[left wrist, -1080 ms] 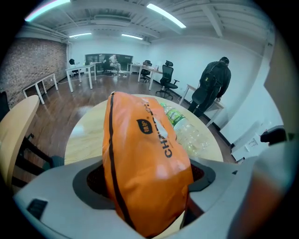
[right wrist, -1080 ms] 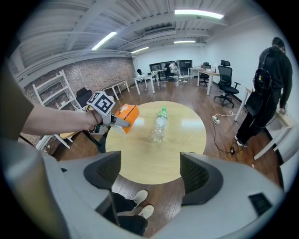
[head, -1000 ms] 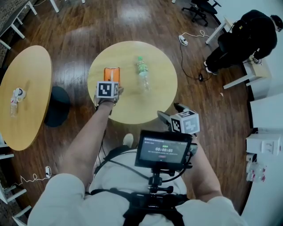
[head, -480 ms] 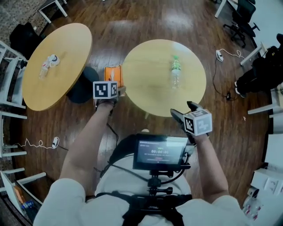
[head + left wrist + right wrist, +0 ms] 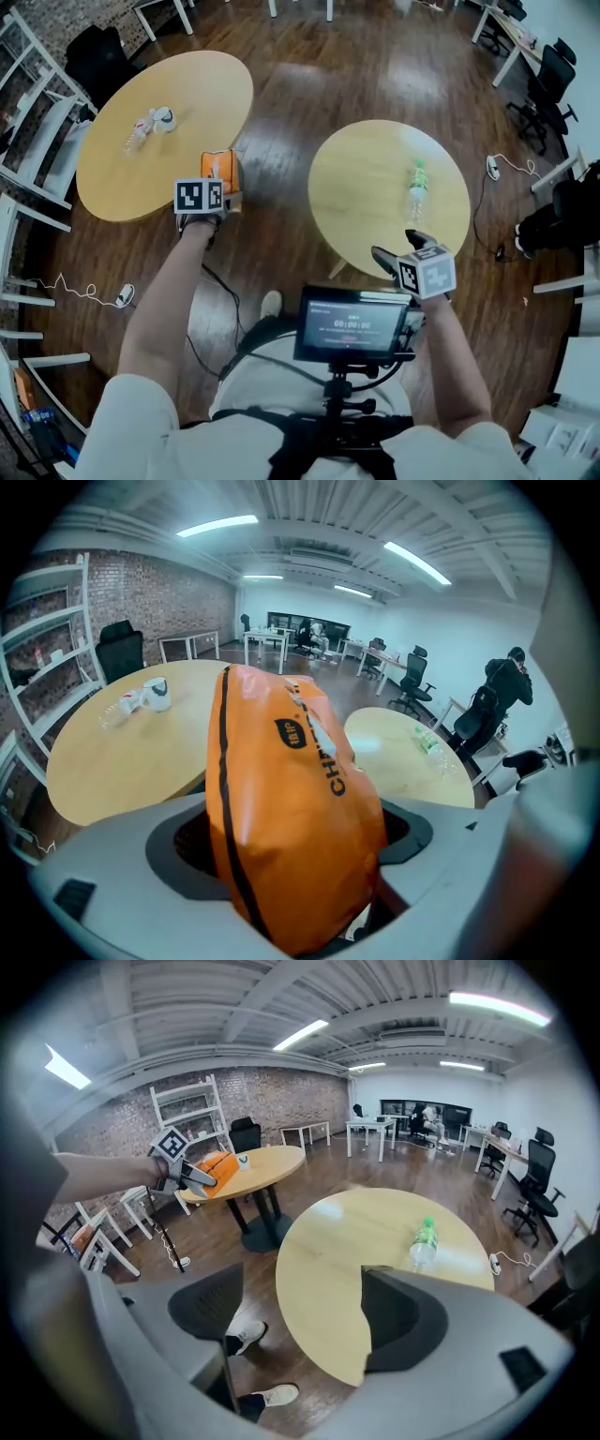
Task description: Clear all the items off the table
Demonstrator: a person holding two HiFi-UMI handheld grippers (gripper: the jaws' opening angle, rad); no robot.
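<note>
Swung from the right table [image 5: 356, 202], the bag [image 5: 291, 789] hangs at the left table's [image 5: 122, 178] edge, left gripper [image 5: 295, 832] clamped on its soft, light base. Right gripper [image 5: 300, 1321] gapes empty; the bottle [image 5: 416, 187] looks slippery: grip mid-body.

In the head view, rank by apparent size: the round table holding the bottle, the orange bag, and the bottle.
1. Round wooden table
2. Orange plastic bag, though partly hidden and nearer the camera
3. Clear green-capped plastic bottle
</note>
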